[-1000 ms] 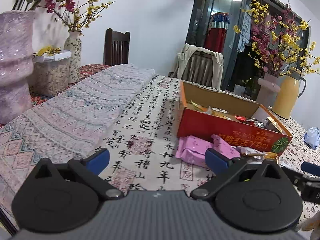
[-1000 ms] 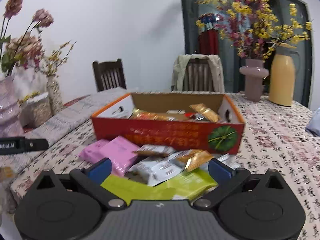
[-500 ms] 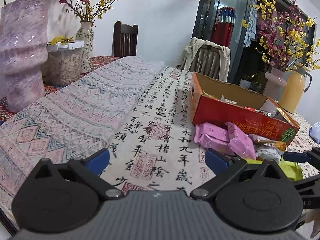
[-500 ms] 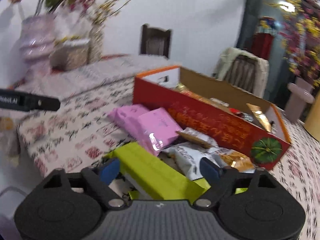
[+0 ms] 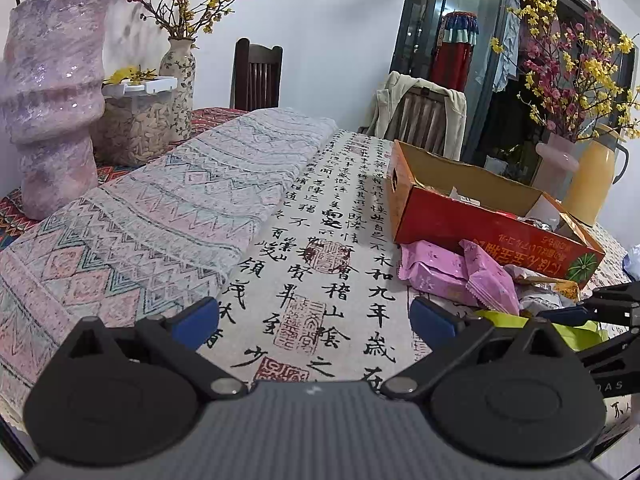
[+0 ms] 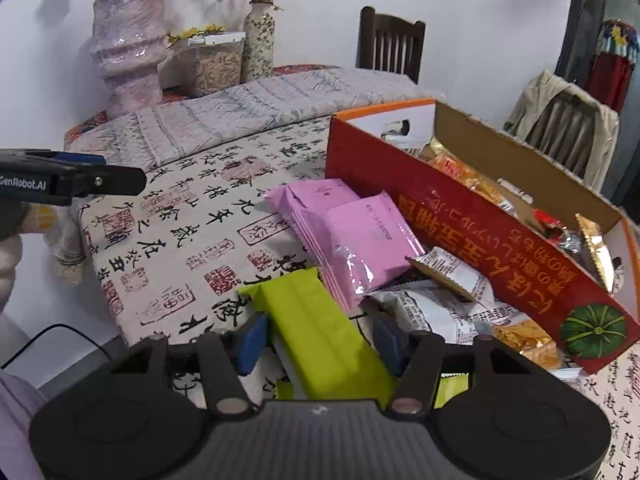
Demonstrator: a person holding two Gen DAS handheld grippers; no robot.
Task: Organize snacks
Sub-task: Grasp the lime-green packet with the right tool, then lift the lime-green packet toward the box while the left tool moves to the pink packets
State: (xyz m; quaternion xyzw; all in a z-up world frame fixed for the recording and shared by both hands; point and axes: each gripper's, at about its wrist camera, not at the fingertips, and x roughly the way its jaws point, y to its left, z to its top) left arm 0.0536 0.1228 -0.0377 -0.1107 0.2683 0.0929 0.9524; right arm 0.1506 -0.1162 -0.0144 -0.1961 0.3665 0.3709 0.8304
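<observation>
Straddling a lime-green packet (image 6: 320, 332) at the near edge of the bench (image 6: 192, 240), the right claw (image 6: 318, 340) has its jaws about half apart; they have just been closing, with the packet between them. One blue pad sits just beside the packet's left edge and the other close to its right edge, but I cannot tell whether either presses on it. The packet lies at the near end of a heap of snacks: two pink packets (image 6: 356, 236) just beyond it, white and orange wrappers (image 6: 452, 304) to the right. Behind the heap stands a red cardboard box (image 6: 460, 216), open on top and part-filled with snacks. The left claw (image 5: 314, 320) hangs over bare tablecloth to the left of the heap, jaws wide apart and empty.
</observation>
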